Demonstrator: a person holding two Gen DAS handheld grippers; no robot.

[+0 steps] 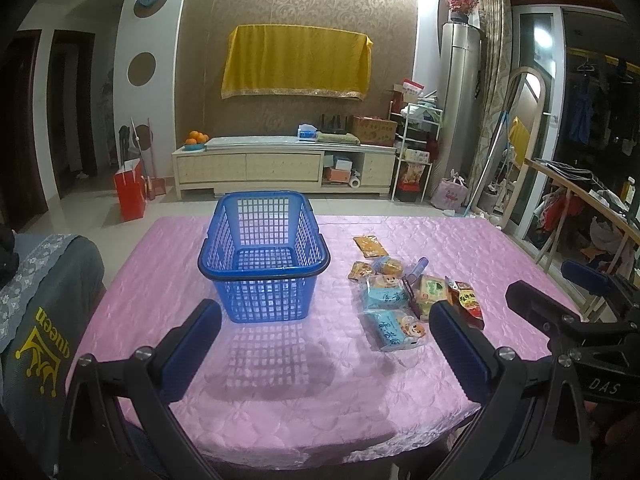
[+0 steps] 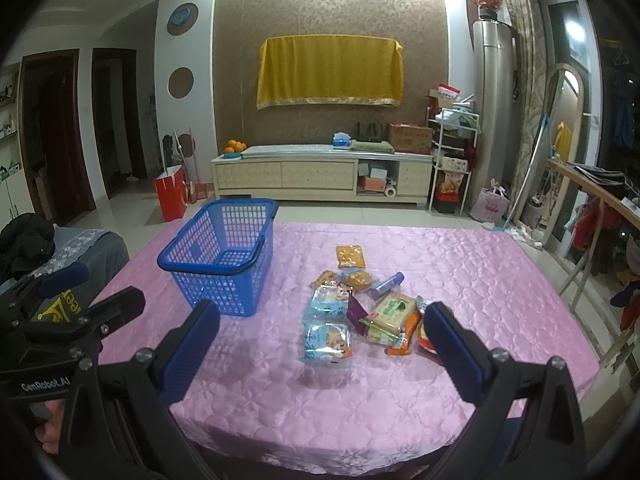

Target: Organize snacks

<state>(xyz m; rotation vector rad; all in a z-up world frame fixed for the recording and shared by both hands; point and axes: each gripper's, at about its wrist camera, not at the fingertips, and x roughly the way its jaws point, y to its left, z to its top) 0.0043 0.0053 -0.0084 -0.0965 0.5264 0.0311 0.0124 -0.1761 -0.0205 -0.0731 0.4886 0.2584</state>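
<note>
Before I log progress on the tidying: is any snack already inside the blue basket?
No; the blue basket shows only its bare mesh floor, while the snack packets lie beside it on the pink tablecloth.

1. Left gripper (image 1: 326,334): fingers spread wide, nothing between them, held level, pointing forward.
2. Right gripper (image 2: 322,338): fingers likewise wide apart, empty, alongside the left.

Basket (image 2: 224,256): on the table (image 2: 480,280), upright.
Snack packets (image 2: 360,312): clustered on the table, right of the basket, apart from it.
TV cabinet (image 2: 320,174): behind the basket, beyond the table.
</note>
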